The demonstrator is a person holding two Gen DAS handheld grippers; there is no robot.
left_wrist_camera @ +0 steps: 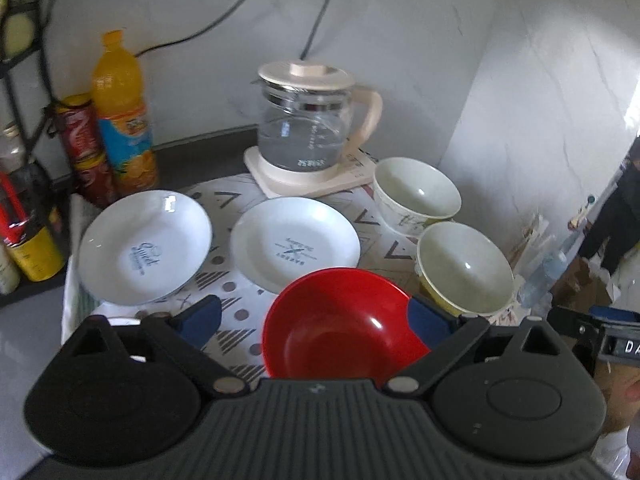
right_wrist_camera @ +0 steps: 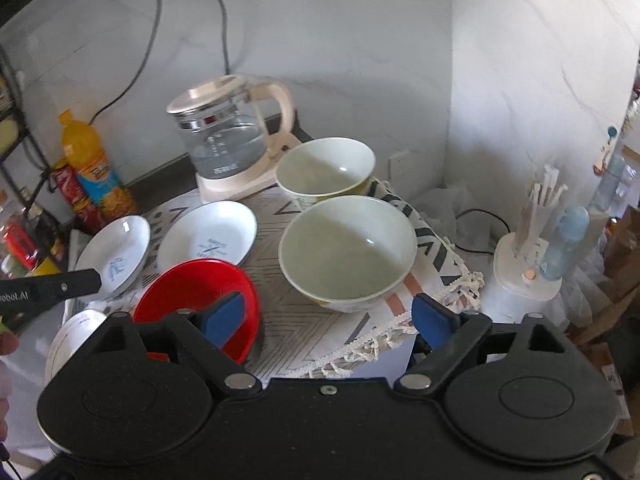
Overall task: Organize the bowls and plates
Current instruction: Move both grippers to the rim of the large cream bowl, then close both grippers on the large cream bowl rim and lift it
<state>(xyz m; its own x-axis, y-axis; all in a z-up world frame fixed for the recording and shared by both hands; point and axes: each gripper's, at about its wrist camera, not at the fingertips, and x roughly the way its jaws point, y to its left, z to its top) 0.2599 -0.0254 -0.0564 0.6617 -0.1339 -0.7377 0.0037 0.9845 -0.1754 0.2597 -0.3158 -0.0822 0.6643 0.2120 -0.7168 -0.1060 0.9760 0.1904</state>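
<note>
On a patterned mat [left_wrist_camera: 236, 312] lie two white plates, one at the left [left_wrist_camera: 144, 246] and one in the middle [left_wrist_camera: 294, 242], a red bowl [left_wrist_camera: 340, 324] at the front, and two pale green bowls, one far [left_wrist_camera: 416, 194] and one near [left_wrist_camera: 464, 268]. My left gripper [left_wrist_camera: 316, 320] is open, its fingers on either side of the red bowl, above it. My right gripper [right_wrist_camera: 328, 316] is open just in front of the near green bowl [right_wrist_camera: 348, 252], with the red bowl [right_wrist_camera: 196, 296] behind its left finger.
A glass kettle [left_wrist_camera: 308, 124] on a beige base stands at the back. An orange juice bottle [left_wrist_camera: 122, 112] and red cans [left_wrist_camera: 82, 148] stand back left. A white holder with straws and a blue bottle [right_wrist_camera: 528, 256] stands right of the mat. Another white dish [right_wrist_camera: 76, 340] lies front left.
</note>
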